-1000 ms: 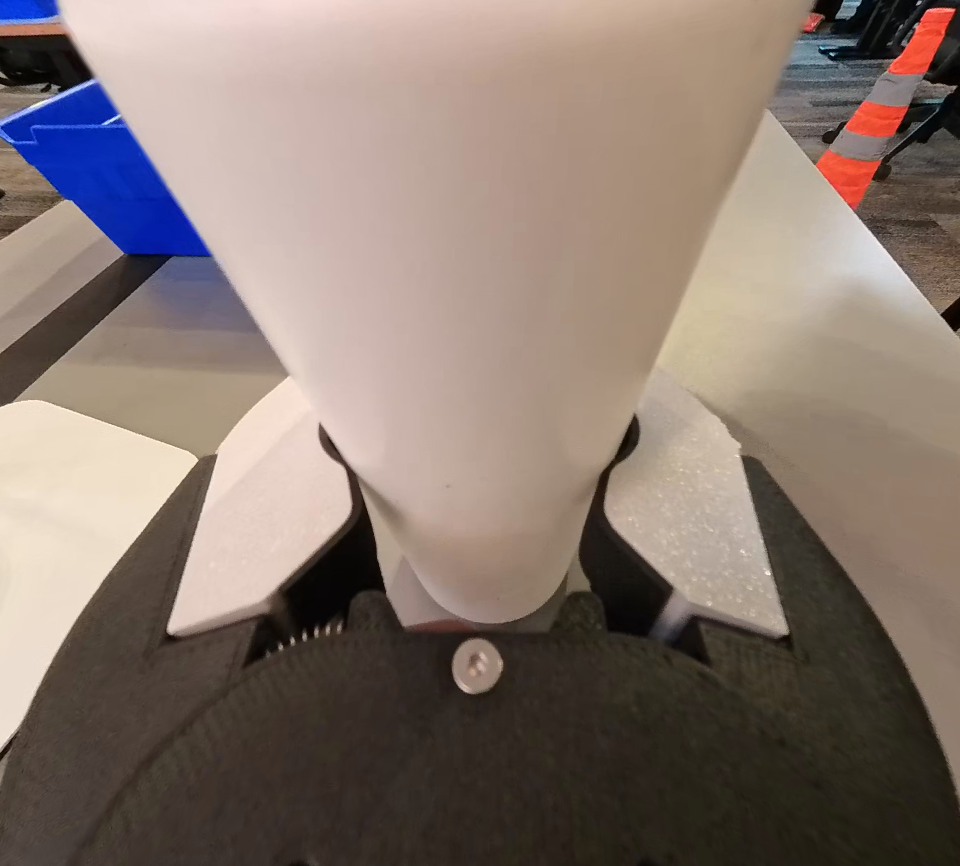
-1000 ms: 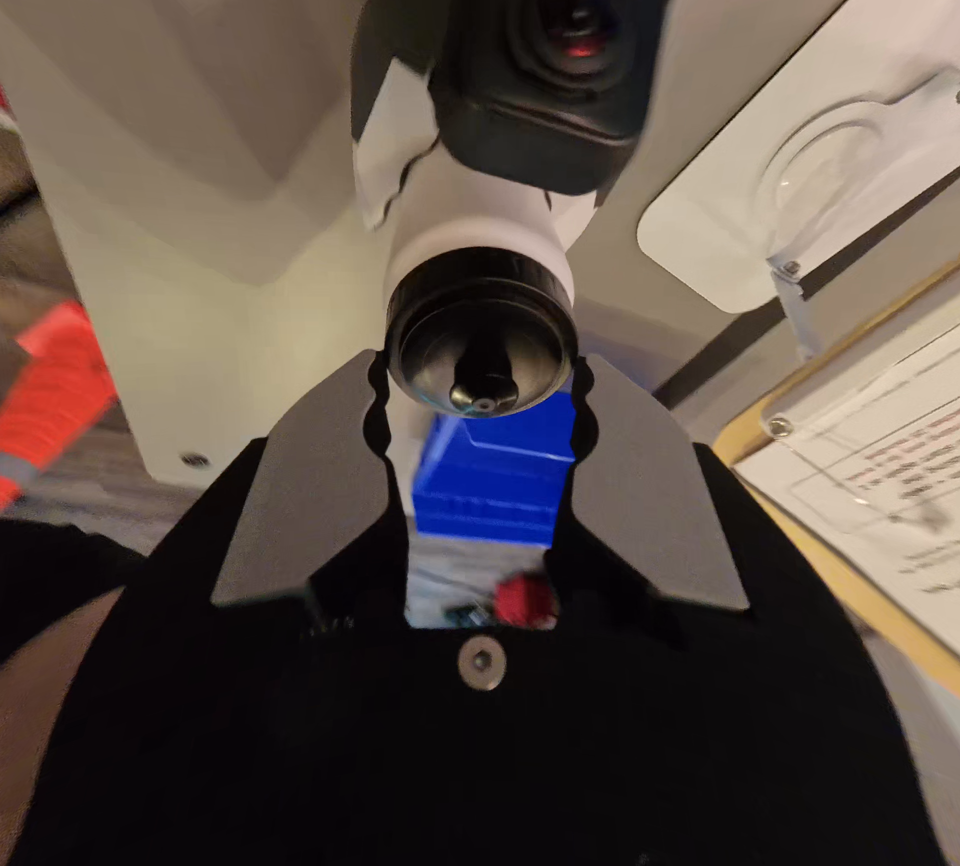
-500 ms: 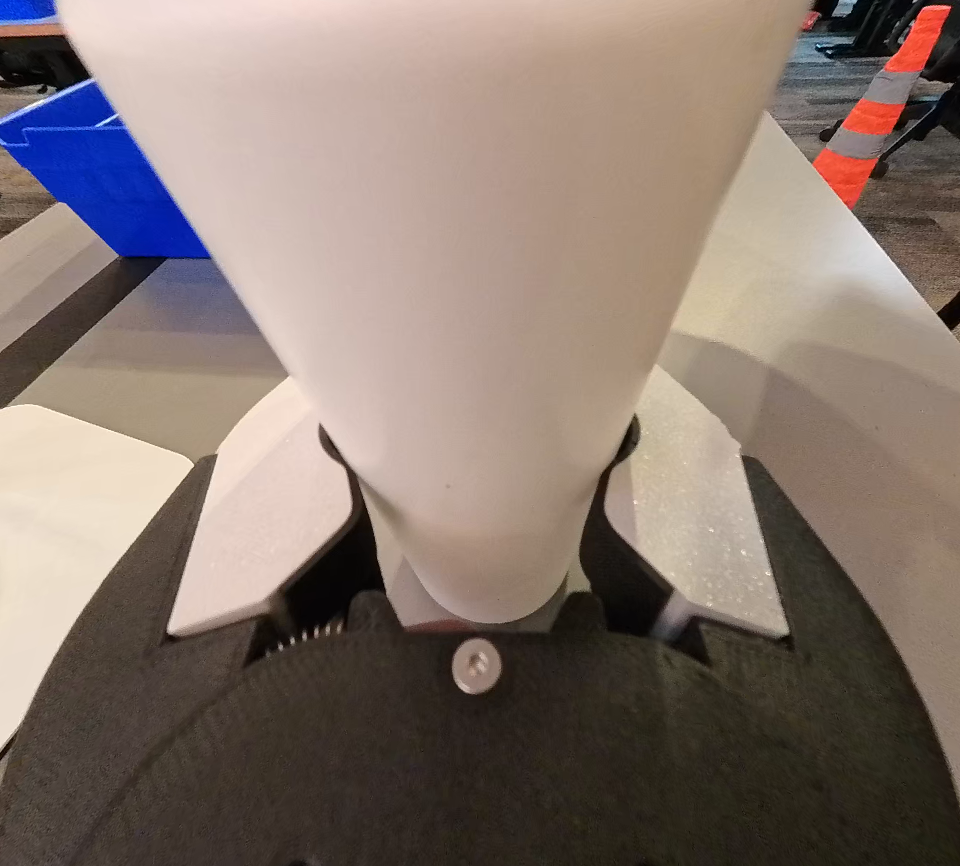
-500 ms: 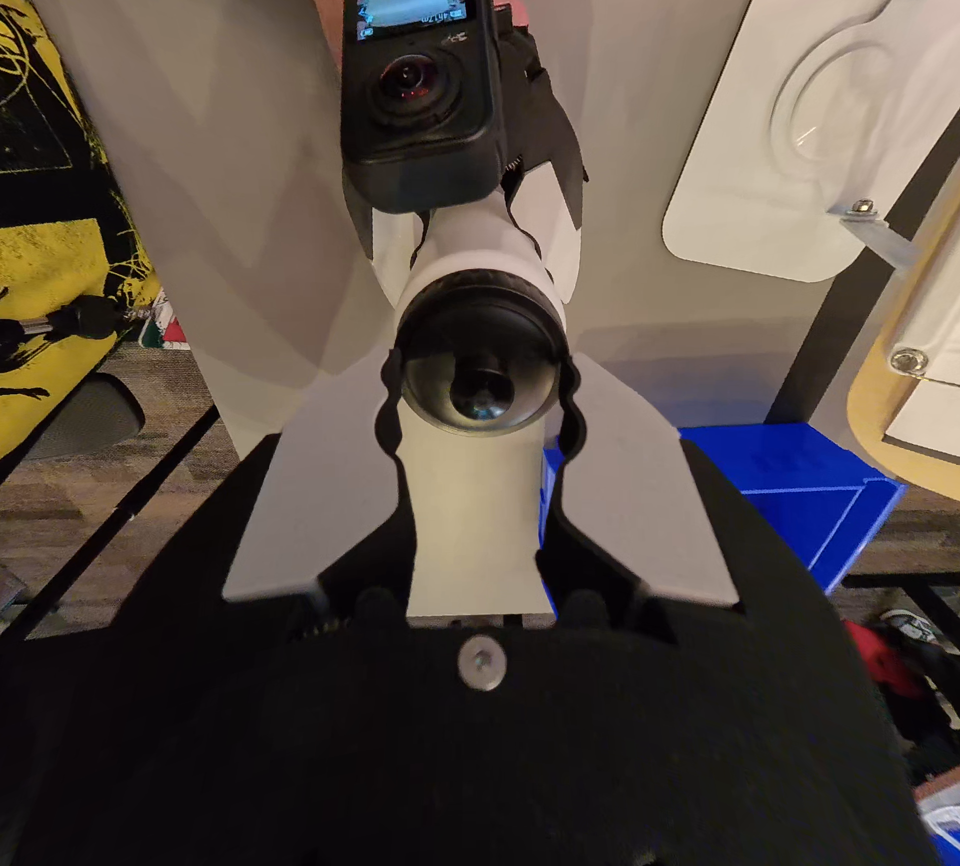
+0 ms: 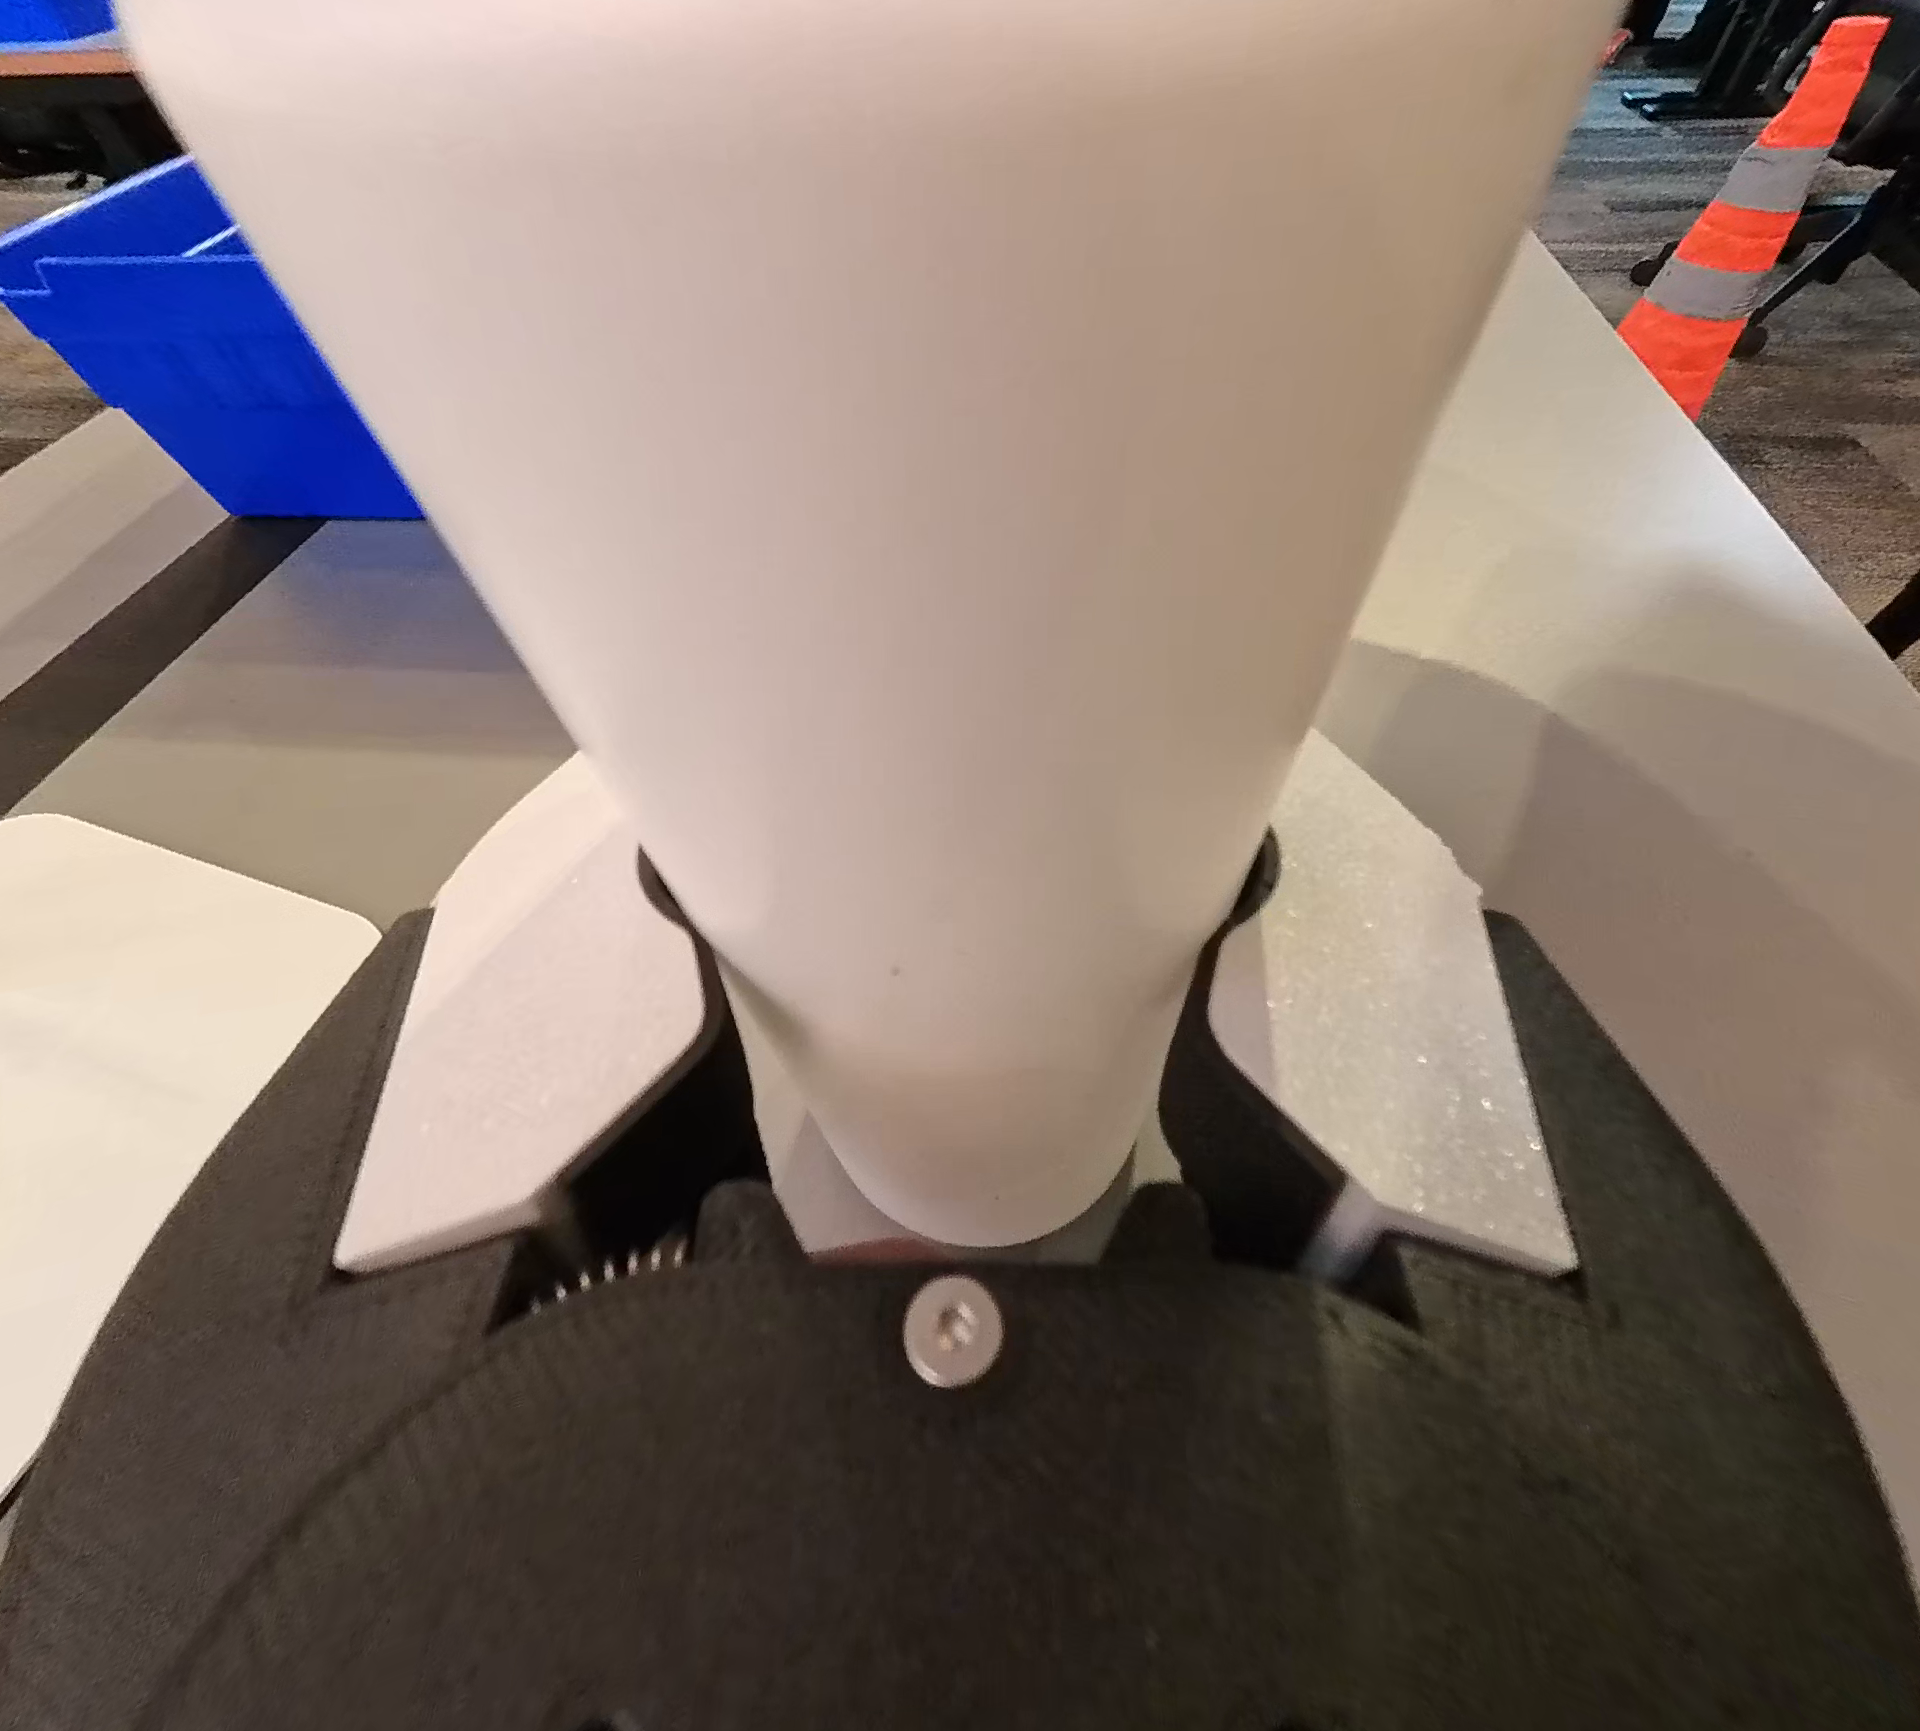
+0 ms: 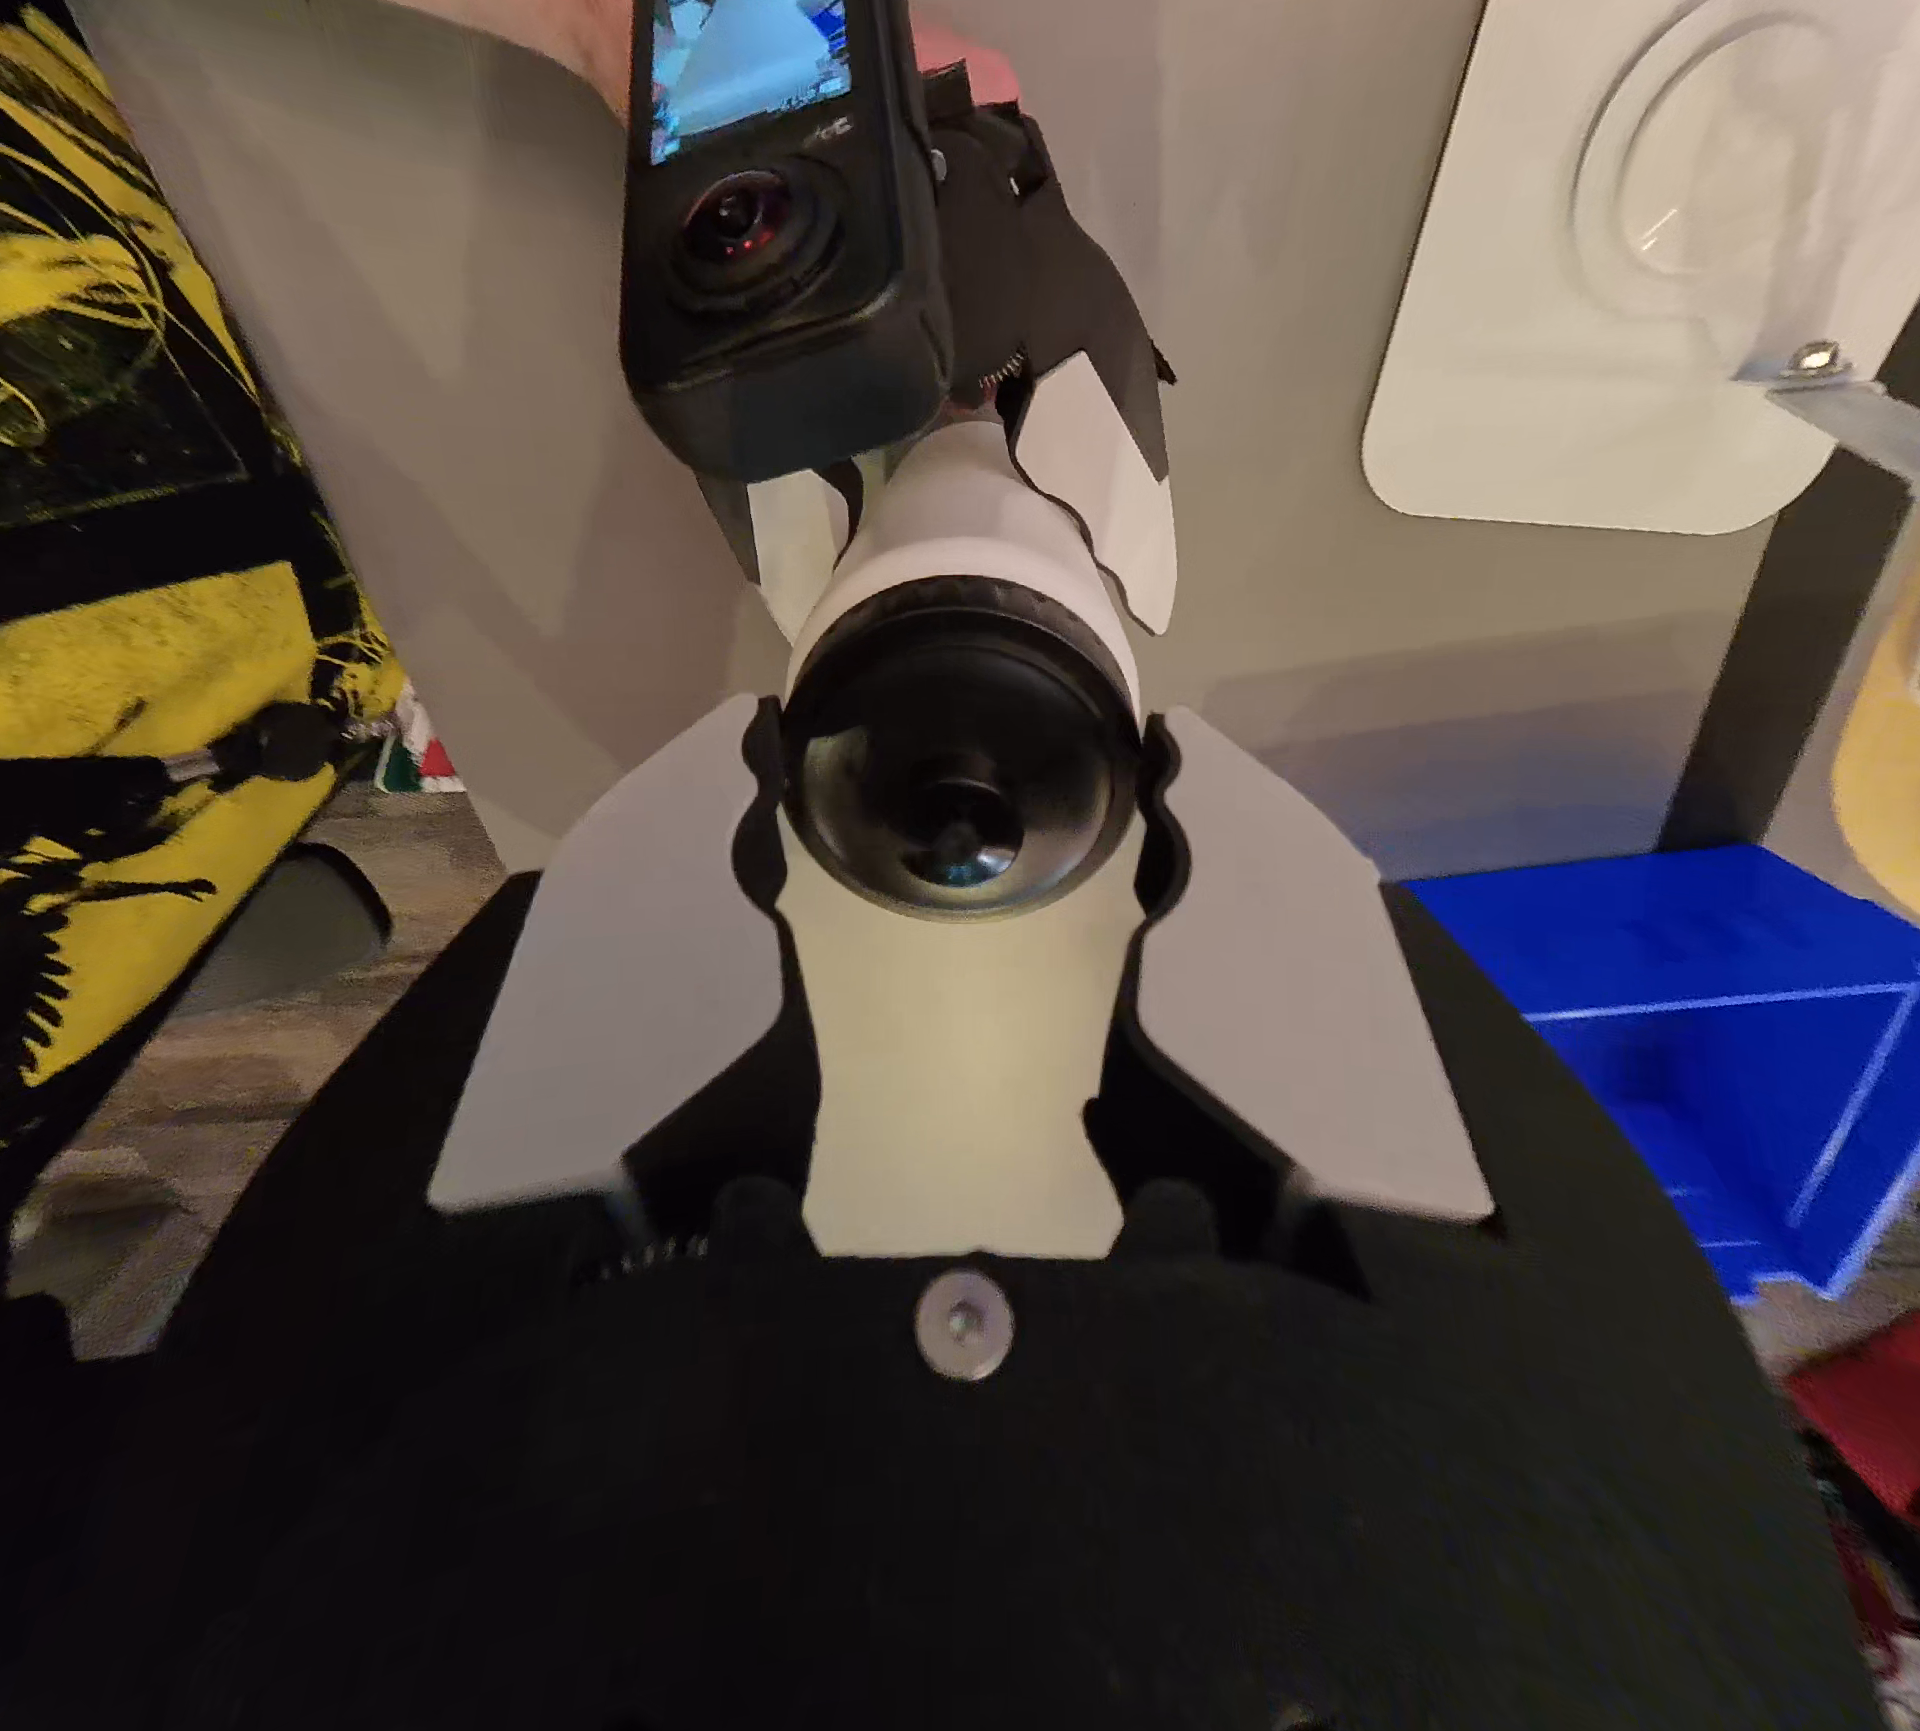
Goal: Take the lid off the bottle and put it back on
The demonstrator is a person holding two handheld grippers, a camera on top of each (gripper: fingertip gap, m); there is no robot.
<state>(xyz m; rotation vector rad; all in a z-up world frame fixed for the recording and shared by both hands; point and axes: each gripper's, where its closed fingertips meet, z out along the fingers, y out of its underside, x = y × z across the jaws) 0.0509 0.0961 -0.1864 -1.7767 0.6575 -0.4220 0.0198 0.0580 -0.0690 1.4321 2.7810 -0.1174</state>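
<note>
Right wrist view shows the right gripper [image 6: 956,808] with its jaws closing around the black lid [image 6: 956,788] of the white bottle [image 5: 883,434], though firm contact is unclear. Left gripper [image 5: 951,933] clamps the bottle body; a square, steady twist seems best, with the table [image 5: 1558,642] edge and blue bin [image 6: 1683,1037] nearby.

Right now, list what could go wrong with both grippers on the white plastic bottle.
1. The right gripper touches only the edge of the round black lid, so it may slip when twisted.
2. The left gripper clamps only the white plastic bottle near its base; twisting could rotate it.
</note>
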